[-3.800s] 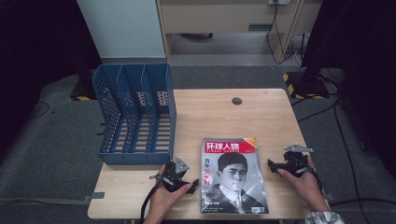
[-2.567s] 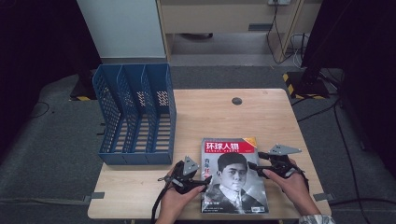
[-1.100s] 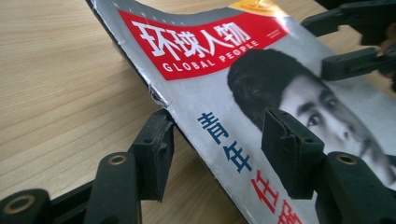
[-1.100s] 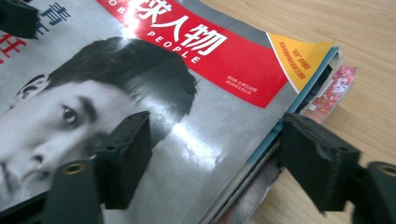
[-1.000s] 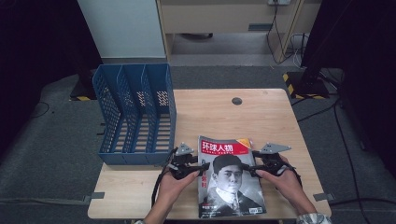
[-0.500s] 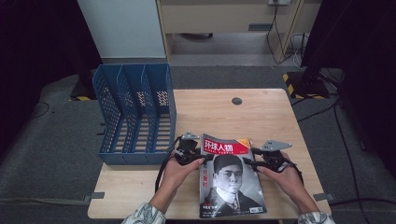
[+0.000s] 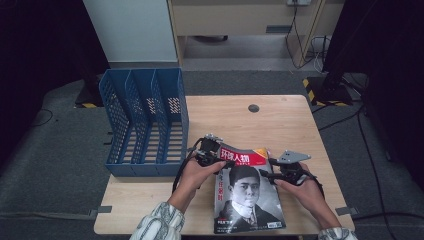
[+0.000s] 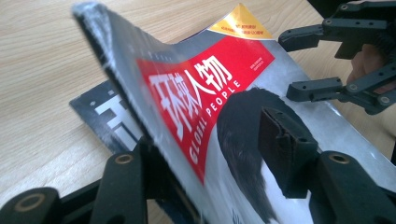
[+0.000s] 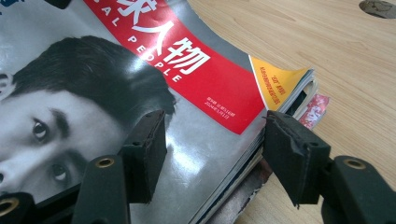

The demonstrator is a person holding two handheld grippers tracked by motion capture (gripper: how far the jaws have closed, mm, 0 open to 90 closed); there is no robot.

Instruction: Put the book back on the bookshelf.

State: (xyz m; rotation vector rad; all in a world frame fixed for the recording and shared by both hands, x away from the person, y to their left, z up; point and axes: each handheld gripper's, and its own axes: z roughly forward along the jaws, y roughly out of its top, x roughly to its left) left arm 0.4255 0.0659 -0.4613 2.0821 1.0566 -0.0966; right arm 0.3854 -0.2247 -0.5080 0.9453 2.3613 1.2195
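Lying on the wooden table (image 7: 290, 120): one magazine (image 7: 247, 192), red title band, portrait cover, just right of the blue file rack (image 7: 145, 120). Left gripper (image 7: 216, 159): jaws astride the lifted spine edge, one above, one beneath, seemingly pinching it. Right gripper (image 7: 272, 176): jaws parted, straddling the magazine's right edge, pads clear of the cover.
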